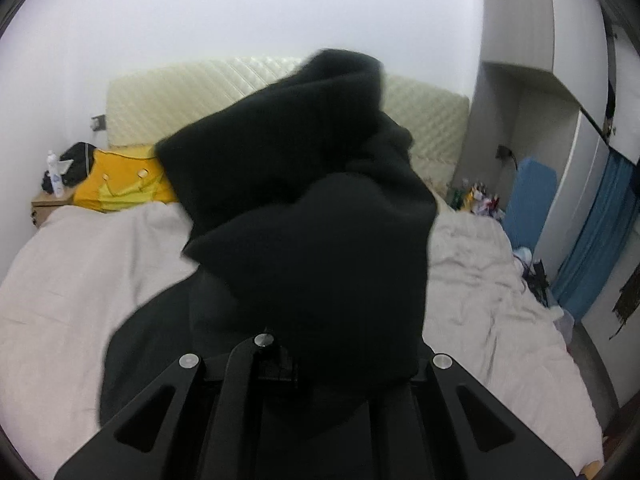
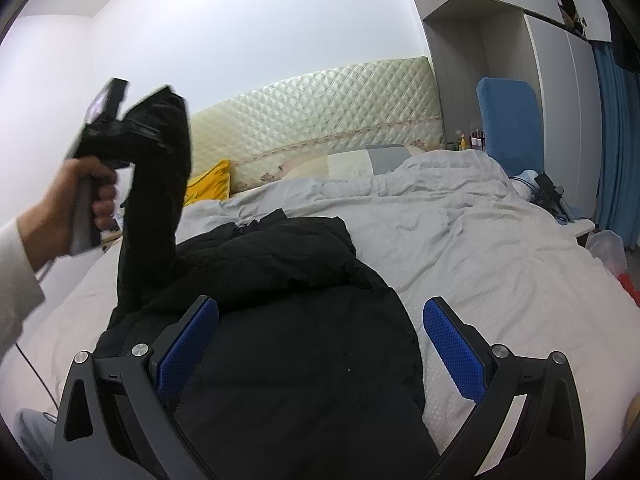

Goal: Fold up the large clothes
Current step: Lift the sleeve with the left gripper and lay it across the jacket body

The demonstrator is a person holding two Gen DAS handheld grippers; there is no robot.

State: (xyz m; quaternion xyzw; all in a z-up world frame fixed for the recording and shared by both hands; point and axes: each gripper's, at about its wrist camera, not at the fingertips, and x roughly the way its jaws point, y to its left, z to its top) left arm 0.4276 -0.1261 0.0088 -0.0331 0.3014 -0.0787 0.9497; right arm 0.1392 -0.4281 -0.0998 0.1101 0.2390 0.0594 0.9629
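- The black jacket [image 2: 288, 320] is lying mostly on the bed [image 2: 480, 264], spread over the pale crumpled duvet on the side near the camera.
- One sleeve [image 2: 160, 184] is lifted off the bed. It runs up from the jacket's body to the left tongs [image 2: 132, 124], which are pinching its end up in the air.
- You can see the person's left hand [image 2: 80, 200] wrapped around the grip of that tool, white cuff showing at the wrist.
- In the left wrist view the sleeve fabric [image 1: 320, 208] is bunched right over the fingers and blocks most of the frame, so the tips themselves are hidden.
- Right tongs [image 2: 320, 352] are spread wide, blue pads [image 2: 456, 352] well apart, nothing between them except the jacket lying underneath. Can't tell if they're touching the fabric.
- Behind it all: a quilted cream headboard [image 2: 320, 108], a yellow pillow [image 2: 210, 184] against it, and a blue chair [image 2: 508, 120] by the wardrobe.
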